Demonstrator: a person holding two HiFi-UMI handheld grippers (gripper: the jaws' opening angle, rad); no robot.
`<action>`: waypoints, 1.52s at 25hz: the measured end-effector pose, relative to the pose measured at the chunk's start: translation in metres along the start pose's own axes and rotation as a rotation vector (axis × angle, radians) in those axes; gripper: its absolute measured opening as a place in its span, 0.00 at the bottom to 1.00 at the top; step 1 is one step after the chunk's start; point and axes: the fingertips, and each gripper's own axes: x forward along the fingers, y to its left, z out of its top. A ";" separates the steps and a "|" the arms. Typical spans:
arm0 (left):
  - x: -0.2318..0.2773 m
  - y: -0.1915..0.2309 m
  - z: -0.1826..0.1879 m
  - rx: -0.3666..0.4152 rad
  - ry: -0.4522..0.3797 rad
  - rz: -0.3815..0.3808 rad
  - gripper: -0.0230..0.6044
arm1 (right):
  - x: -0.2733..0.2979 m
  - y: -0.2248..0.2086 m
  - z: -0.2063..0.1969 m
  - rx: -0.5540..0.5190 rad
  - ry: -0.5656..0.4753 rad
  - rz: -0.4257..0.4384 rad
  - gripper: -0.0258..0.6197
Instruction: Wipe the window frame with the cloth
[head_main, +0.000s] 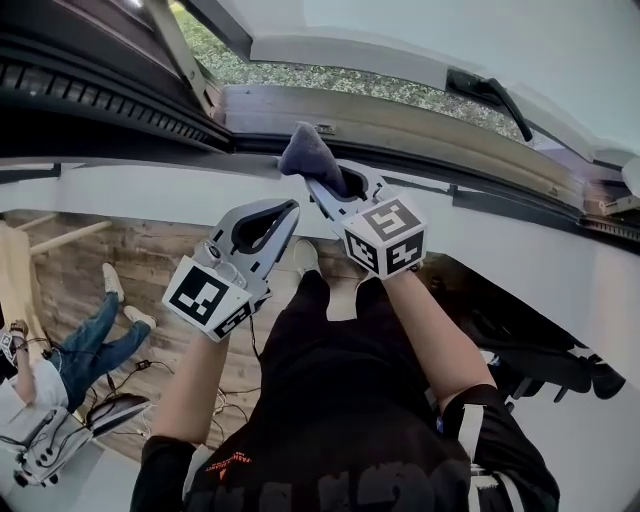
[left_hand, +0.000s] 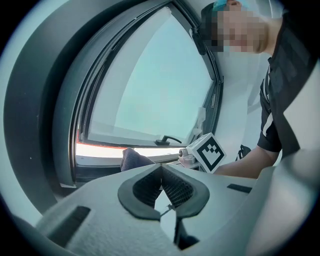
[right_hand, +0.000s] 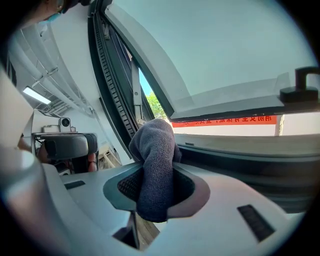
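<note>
A dark grey-blue cloth (head_main: 308, 152) is bunched in my right gripper (head_main: 325, 185), whose jaws are shut on it. The cloth (right_hand: 156, 165) rests against the lower window frame (head_main: 400, 120) near its left corner. In the left gripper view the cloth (left_hand: 135, 160) shows as a dark lump on the frame (left_hand: 100, 150). My left gripper (head_main: 282, 212) hangs lower, off the frame, with its jaws shut and nothing between them (left_hand: 161, 172).
The window sash stands open, with a black handle (head_main: 490, 95) on it at the right and a hinge stay (head_main: 185, 55) at the left. White sill wall (head_main: 150, 190) lies under the frame. A seated person (head_main: 60, 370) is on the floor at left.
</note>
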 end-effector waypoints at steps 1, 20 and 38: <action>0.003 -0.002 0.000 0.002 0.002 -0.004 0.07 | -0.003 -0.003 -0.001 0.003 -0.001 -0.005 0.20; 0.059 -0.060 0.008 0.052 0.036 -0.098 0.07 | -0.081 -0.062 -0.013 0.065 -0.049 -0.112 0.20; 0.142 -0.137 0.014 0.101 0.076 -0.224 0.07 | -0.182 -0.139 -0.033 0.135 -0.105 -0.238 0.20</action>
